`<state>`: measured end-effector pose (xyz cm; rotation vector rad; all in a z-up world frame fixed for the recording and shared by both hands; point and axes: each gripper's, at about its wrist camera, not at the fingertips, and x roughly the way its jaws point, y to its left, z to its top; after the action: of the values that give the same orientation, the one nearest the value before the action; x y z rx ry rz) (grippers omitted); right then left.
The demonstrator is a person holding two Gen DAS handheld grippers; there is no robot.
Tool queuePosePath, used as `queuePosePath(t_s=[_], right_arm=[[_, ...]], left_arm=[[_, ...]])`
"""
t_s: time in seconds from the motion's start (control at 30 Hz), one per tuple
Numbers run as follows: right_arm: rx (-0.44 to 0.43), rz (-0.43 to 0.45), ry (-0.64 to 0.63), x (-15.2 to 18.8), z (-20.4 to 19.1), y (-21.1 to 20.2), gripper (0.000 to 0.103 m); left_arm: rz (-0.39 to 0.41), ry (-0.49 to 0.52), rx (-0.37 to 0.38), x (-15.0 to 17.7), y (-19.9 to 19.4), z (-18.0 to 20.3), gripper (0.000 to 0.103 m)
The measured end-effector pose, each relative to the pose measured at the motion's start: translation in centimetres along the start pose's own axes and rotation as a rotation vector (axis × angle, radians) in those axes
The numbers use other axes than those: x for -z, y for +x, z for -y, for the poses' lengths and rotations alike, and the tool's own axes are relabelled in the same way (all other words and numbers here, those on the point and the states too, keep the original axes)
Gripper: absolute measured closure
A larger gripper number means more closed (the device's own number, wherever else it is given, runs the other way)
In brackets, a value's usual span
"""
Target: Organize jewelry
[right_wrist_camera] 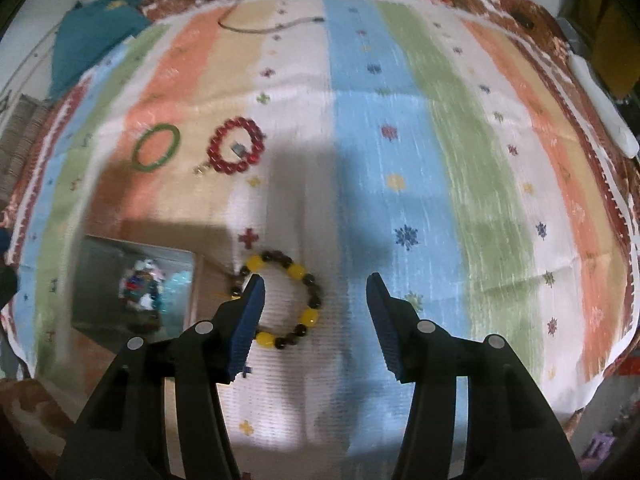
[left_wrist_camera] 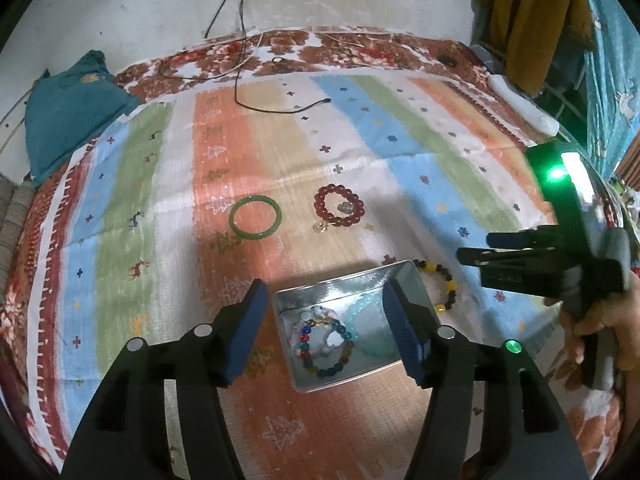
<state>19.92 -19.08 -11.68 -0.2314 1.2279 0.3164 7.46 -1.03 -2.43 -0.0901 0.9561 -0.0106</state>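
Observation:
A silver metal tin (left_wrist_camera: 304, 292) (right_wrist_camera: 100, 280) lies on the striped cloth. It holds a multicoloured bead bracelet (left_wrist_camera: 325, 342) and a pale blue bead bracelet (left_wrist_camera: 366, 320). My left gripper (left_wrist_camera: 326, 330) is open above the tin, one finger on each side. A yellow and dark bead bracelet (right_wrist_camera: 280, 304) (left_wrist_camera: 442, 286) lies just right of the tin. My right gripper (right_wrist_camera: 316, 326) is open above it, its left finger over the bracelet's left edge. A red bead bracelet (left_wrist_camera: 339, 209) (right_wrist_camera: 237, 151) and a green bangle (left_wrist_camera: 256, 217) (right_wrist_camera: 157, 147) lie farther back.
A black cable (left_wrist_camera: 280, 109) trails across the far part of the cloth. A teal cloth bundle (left_wrist_camera: 72, 108) lies at the far left. A white bar-shaped object (left_wrist_camera: 524, 104) lies at the bed's right edge. Mustard clothing (left_wrist_camera: 528, 20) hangs behind.

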Motion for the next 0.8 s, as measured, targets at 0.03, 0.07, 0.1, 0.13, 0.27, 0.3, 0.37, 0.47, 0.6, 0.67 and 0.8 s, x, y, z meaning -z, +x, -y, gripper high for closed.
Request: queuePosePath(t_s=[0.03, 0.07, 0.1, 0.13, 0.27, 0.3, 0.37, 0.47, 0.6, 0.67, 0.8], right_arm=[[0.004, -0.011, 0.000, 0.0, 0.0, 0.3, 0.050], [0.008, -0.024, 0.000, -0.1, -0.1, 0.7, 0.050], [0.011, -0.032, -0.001, -0.1, -0.2, 1.0, 0.050], [0.016, -0.045, -0.001, -0.1, -0.2, 1.4, 0.050], [0.037, -0.087, -0.003, 0.0, -0.4, 2.9, 0.050], [0.040, -0.098, -0.008, 0.0, -0.5, 3.3, 0.050], [0.044, -0.113, -0.014, 0.1, -0.7, 3.8, 0.051], [0.050, -0.137, -0.018, 0.3, -0.9, 4.7, 0.058], [0.048, -0.167, -0.012, 0.4, -0.8, 5.6, 0.069], [0.042, -0.173, -0.015, 0.5, -0.8, 5.8, 0.077], [0.027, -0.180, -0.024, 0.7, -0.9, 6.0, 0.090]], left_arm=[[0.002, 0.001, 0.001, 0.0, -0.1, 0.0, 0.042], [0.003, 0.001, 0.003, 0.1, -0.2, 0.0, 0.042], [0.003, 0.001, 0.005, 0.1, -0.2, 0.0, 0.042], [0.003, -0.001, 0.002, 0.1, -0.2, 0.0, 0.042], [0.001, -0.001, 0.001, 0.1, -0.2, 0.0, 0.041], [0.001, 0.000, 0.001, 0.1, -0.2, 0.1, 0.041], [0.002, 0.001, 0.002, 0.1, -0.2, 0.0, 0.041], [0.001, 0.002, 0.003, 0.1, -0.2, 0.0, 0.041], [0.000, 0.002, 0.004, 0.3, -0.2, 0.0, 0.040], [0.001, 0.003, 0.003, 0.2, -0.2, 0.1, 0.040], [0.000, 0.003, 0.003, 0.3, -0.2, 0.1, 0.040]])
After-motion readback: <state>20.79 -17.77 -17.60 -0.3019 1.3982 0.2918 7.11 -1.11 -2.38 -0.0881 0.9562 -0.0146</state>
